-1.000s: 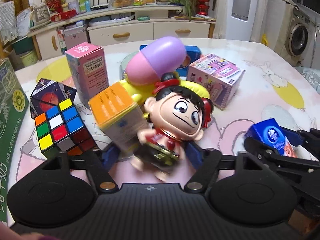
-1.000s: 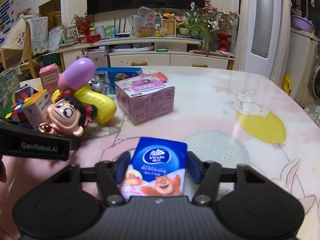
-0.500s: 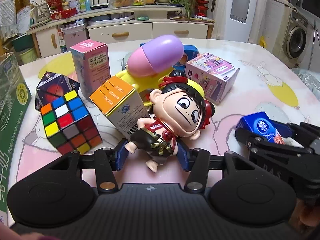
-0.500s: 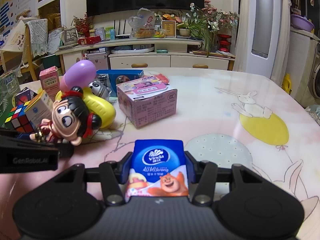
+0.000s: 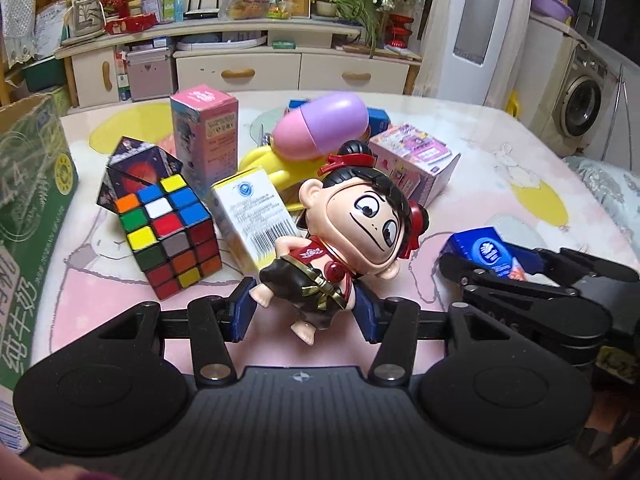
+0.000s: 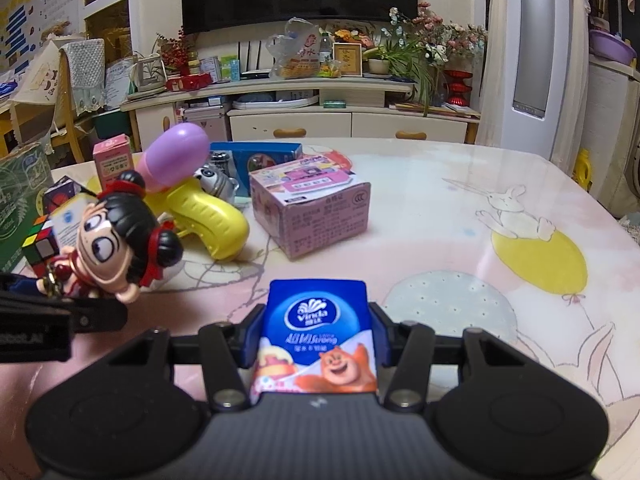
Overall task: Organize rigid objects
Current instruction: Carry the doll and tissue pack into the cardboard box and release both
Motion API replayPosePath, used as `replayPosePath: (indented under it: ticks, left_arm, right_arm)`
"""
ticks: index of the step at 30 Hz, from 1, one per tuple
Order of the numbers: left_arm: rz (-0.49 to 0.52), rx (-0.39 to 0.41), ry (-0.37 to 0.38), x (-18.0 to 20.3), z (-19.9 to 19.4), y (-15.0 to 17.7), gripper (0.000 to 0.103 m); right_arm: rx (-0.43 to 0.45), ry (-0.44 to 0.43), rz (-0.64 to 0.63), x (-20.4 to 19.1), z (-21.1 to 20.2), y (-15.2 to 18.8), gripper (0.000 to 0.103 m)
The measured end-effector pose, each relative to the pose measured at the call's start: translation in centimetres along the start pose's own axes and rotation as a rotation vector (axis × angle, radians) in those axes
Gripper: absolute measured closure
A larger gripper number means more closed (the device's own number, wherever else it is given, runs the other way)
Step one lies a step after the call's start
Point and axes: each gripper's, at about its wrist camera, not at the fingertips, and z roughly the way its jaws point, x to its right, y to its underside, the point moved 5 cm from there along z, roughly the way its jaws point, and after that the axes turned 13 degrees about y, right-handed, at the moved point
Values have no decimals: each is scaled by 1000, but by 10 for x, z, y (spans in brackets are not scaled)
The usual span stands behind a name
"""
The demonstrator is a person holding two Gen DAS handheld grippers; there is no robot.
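My left gripper (image 5: 306,312) is shut on the body of a big-headed doll figure (image 5: 360,224), which tilts to the right above the table. My right gripper (image 6: 316,336) is shut on a blue tissue pack with a bear print (image 6: 316,332). The doll (image 6: 116,240) and the left gripper's arm show at the left of the right wrist view. The right gripper with the blue pack (image 5: 492,252) shows at the right of the left wrist view.
On the table: a Rubik's cube (image 5: 168,232), a white barcode box (image 5: 256,224), a pink tall box (image 5: 206,140), a pink-purple capsule (image 5: 320,128) on a yellow toy (image 6: 208,216), a pink printed box (image 6: 312,208), a blue box (image 6: 256,156), a green carton (image 5: 28,208) at the left edge.
The left gripper has closed on the doll and drawn it back and up from the pile; the orange-topped box it leaned on now shows its white barcode side. The right gripper barely moved.
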Motion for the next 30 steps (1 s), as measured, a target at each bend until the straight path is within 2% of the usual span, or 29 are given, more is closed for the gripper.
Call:
replayPosePath:
  ticks: [17,30]
  left_arm:
    - [-40,114,14,-19,-58,-11,40]
    - [-72,220,12,-39,-114,-23,40]
  right_arm:
    - [75,-52,-77,-32,-23,-7,52]
    - [145,-155,-116,-73,-68,-25,52]
